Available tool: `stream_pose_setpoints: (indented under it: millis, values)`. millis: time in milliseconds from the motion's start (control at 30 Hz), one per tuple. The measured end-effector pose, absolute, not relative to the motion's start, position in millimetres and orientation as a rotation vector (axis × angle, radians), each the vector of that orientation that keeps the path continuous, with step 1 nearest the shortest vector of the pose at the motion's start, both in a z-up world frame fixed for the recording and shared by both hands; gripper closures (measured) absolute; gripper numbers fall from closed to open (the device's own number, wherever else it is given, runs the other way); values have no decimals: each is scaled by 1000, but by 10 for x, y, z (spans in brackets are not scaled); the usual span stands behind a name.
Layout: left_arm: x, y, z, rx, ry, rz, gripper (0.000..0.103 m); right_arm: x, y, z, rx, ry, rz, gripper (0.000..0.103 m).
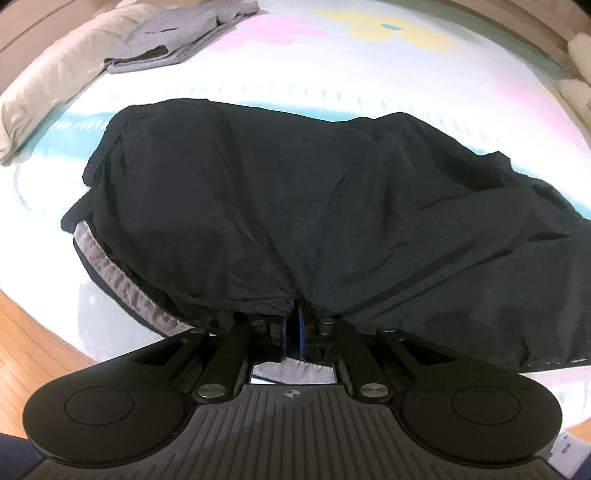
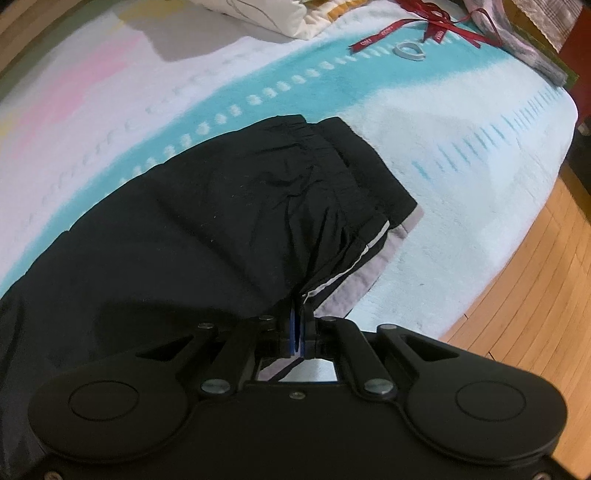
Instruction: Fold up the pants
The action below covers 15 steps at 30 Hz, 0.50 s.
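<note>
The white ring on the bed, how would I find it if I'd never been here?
Start on the bed's fluffy blanket and follow its turquoise band toward the far edge. Beside the dark red ribbon lies the white ring. It is the only small pale loop there; the ribbon is red and tangled.

Even soft indoor light; fisheye bends edges; black fabric underexposed; pale bedding slightly blown out.

A beige pillow (image 1: 48, 74) lies at ten o'clock on the pastel bedspread (image 1: 332, 59), with folded grey clothes (image 1: 177, 37) just beside it. At one o'clock, red ribbons (image 2: 424, 26) lie near a white ring (image 2: 410, 51). Wooden floor (image 2: 535, 288) shows at four o'clock.
</note>
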<state>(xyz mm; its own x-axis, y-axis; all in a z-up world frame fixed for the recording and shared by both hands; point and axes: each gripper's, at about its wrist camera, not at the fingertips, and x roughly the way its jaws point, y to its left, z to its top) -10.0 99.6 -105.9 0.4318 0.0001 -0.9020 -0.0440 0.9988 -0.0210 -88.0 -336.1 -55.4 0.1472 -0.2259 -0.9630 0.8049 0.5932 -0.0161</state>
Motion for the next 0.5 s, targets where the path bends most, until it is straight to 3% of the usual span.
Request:
stream_pose_setpoints:
  millis: [300, 367, 433, 500]
  values:
    - [-216, 1095, -995, -81, 1135, -8, 94, -977, -3443, -519, 646, 1189, -824, 97]
    - [-188, 1083, -1049, -60, 1171, -6, 88, -975, -3450, -536, 650, 1193, -824, 97]
    - [-196, 1104, -1073, -56, 1191, 1, 73, -944, -3441, -562, 627, 1208, -826, 97]
    - [-229, 1136, -1046, -48, 1185, 12, 70, -915, -3428, -576, 608, 1221, -828, 96]
